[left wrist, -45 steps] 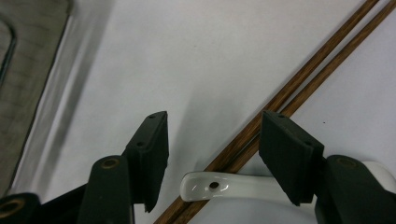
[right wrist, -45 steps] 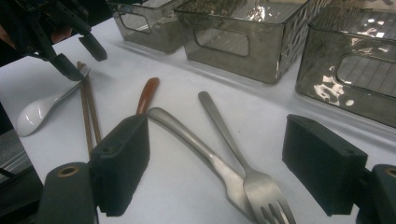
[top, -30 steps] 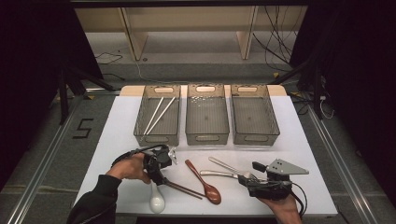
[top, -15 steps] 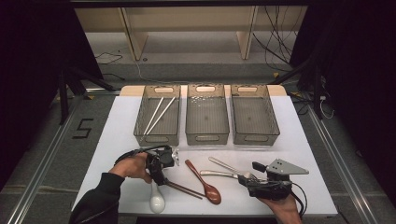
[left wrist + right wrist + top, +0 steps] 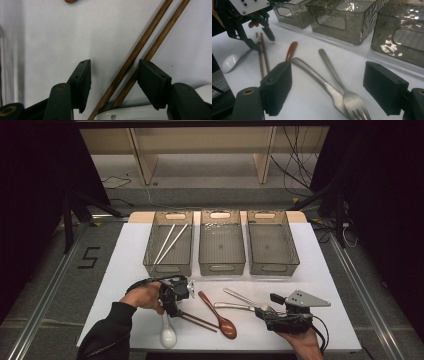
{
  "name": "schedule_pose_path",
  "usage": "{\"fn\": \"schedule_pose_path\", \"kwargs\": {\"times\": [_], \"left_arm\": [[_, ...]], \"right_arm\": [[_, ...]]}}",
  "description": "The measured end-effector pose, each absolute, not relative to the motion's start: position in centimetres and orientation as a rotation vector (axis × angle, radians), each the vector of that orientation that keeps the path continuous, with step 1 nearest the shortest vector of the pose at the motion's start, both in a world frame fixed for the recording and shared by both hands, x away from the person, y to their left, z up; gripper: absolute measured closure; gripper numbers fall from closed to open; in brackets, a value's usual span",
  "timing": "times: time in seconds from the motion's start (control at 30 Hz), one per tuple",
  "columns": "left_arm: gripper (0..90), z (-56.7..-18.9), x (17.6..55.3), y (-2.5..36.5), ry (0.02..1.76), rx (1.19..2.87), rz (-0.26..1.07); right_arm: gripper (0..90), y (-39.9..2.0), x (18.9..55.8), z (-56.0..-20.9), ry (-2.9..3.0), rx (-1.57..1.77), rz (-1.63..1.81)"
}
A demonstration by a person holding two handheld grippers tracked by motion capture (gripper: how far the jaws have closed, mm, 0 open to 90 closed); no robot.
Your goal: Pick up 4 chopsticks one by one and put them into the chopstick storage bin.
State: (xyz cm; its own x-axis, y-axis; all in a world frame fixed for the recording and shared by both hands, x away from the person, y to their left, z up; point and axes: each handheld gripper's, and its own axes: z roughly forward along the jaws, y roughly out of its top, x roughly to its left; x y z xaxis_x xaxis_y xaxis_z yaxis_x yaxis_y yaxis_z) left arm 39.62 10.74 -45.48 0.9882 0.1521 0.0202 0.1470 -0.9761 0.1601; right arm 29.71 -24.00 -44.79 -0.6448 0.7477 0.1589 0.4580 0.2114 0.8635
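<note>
High view: the left gripper (image 5: 176, 296) sits at lower left of the frame, over the near end of the brown chopsticks (image 5: 200, 320). Against the frame one second back it has edged slightly down and right toward the pair; the right gripper (image 5: 280, 315) at lower right is where it was. The chopsticks lie side by side on the white table (image 5: 320, 270), long axis running diagonally from under the left gripper down-right toward the bowl of the brown spoon (image 5: 220, 319). A white spoon (image 5: 167, 332) lies just below the left gripper. Three grey bins (image 5: 222, 245) stand across the upper middle, white chopsticks (image 5: 169, 242) in the leftmost.

Left gripper view: jaws apart and just been closing, both chopsticks (image 5: 140, 47) between them, running from bottom centre to upper right; the right pad looks close to the nearer stick, contact cannot be told. White spoon (image 5: 125, 115) at the bottom edge.

Right gripper view: jaws wide apart, gripping nothing, above a steel fork (image 5: 342, 87) and a second steel handle (image 5: 312, 72). The brown pair (image 5: 263, 57) at left points away up-frame, the left gripper (image 5: 259, 38) straddling its far end.
</note>
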Motion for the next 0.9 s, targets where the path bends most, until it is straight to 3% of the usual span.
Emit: {"fn": "schedule_pose_path", "kwargs": {"times": [0.2,0.5,0.7,0.9], "left_arm": [[50.7,-45.43,39.82,10.60,0.190,2.992,0.086],[53.6,-45.61,39.84,10.37,0.141,3.003,-0.002],[54.3,-45.98,39.64,10.08,0.081,3.042,0.027],[66.7,-45.88,39.47,9.92,0.033,3.050,0.010]], "right_arm": [[23.9,-24.01,29.72,-44.80,2.198,1.136,1.404],[23.9,-24.03,29.76,-44.83,2.198,1.139,1.405],[23.9,-24.03,29.72,-44.79,2.194,1.141,1.407],[23.9,-24.01,29.74,-44.81,2.197,1.138,1.405]]}}
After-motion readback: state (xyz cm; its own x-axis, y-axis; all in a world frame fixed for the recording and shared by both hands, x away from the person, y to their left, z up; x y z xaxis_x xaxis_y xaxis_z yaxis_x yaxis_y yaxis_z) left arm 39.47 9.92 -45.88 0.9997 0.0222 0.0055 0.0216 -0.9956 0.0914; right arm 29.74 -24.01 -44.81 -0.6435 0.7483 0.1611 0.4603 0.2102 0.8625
